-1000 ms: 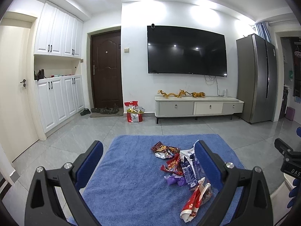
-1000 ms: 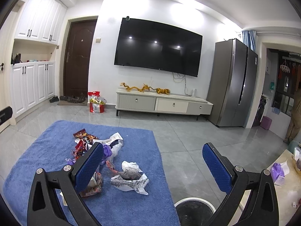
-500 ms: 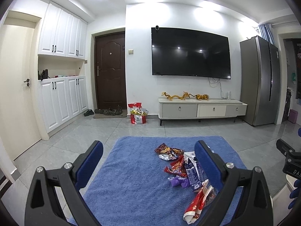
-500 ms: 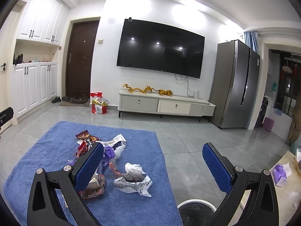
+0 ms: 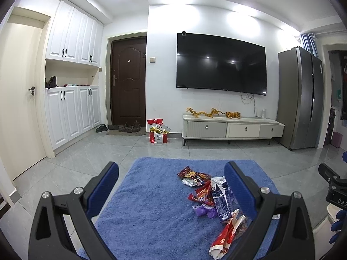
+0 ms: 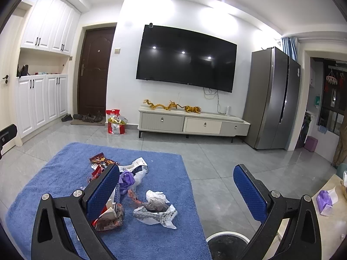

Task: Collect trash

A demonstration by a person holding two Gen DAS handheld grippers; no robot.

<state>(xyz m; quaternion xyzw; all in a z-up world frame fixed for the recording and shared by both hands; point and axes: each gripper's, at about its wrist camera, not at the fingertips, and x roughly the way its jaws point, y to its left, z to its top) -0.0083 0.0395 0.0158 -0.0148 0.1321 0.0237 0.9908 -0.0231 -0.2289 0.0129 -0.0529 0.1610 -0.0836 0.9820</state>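
Note:
Snack wrappers and crumpled trash lie in a loose pile on a blue rug (image 5: 151, 205) (image 6: 54, 177). The left wrist view shows red wrappers (image 5: 194, 176), a dark blue packet (image 5: 221, 203), a purple wrapper (image 5: 205, 210) and a red-white bag (image 5: 227, 233). The right wrist view shows a white printed wrapper (image 6: 155, 215), crumpled white paper (image 6: 157, 196) and a purple wrapper (image 6: 126, 177). My left gripper (image 5: 171, 186) is open and empty, held above the rug. My right gripper (image 6: 176, 186) is open and empty above the rug's right edge. A round bin (image 6: 226, 243) with a white rim sits below it.
Grey tiled floor surrounds the rug. A TV cabinet (image 5: 232, 127) stands on the far wall under a wall TV (image 5: 221, 62). A red shopping bag (image 5: 157, 133) stands by the brown door (image 5: 128, 82). A fridge (image 6: 273, 99) is at the right. A tissue pack (image 6: 325, 199) lies on a beige surface.
Both grippers have risen and tilted slightly upward, so the rug and trash sit lower in both views. Both stay open; nothing was picked up.

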